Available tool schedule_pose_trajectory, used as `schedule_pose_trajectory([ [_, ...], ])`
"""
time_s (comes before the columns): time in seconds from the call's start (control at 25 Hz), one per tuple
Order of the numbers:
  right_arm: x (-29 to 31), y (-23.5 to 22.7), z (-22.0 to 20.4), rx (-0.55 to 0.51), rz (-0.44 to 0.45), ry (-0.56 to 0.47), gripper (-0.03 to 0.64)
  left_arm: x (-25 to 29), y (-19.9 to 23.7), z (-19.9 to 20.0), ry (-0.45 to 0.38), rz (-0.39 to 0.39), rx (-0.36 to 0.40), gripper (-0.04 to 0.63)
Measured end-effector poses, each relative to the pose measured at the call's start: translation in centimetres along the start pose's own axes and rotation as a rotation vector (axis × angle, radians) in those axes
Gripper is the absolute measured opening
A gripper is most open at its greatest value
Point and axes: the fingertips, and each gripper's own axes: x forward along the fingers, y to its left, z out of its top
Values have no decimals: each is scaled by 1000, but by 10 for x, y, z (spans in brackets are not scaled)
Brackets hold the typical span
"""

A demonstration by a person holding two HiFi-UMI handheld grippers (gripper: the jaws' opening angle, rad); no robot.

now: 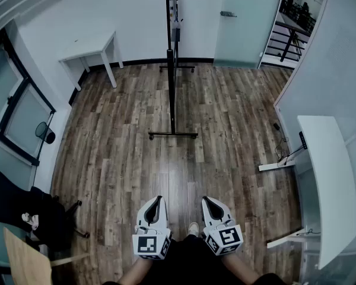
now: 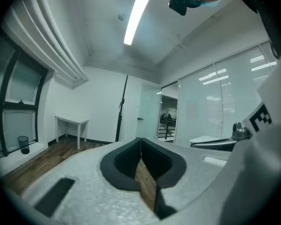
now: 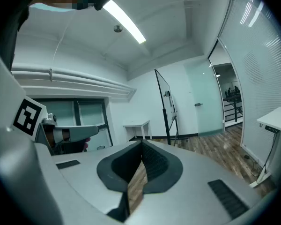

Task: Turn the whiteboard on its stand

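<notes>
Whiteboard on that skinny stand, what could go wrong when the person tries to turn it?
1. The whiteboard is tall and thin, and its stand has narrow feet. A hard push up high might tip it or make it slide.
2. The left tool and right tool are both shut and empty. They could slip on the board's thin edge.
3. A wide swing might bump the small white table.
</notes>
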Motion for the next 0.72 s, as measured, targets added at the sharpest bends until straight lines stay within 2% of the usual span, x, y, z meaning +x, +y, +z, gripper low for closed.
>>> schedule_pose_trajectory([
  [0.72, -5, -30, 6, 0, 30, -17, 11, 19, -30, -4, -2, 8, -32, 17],
])
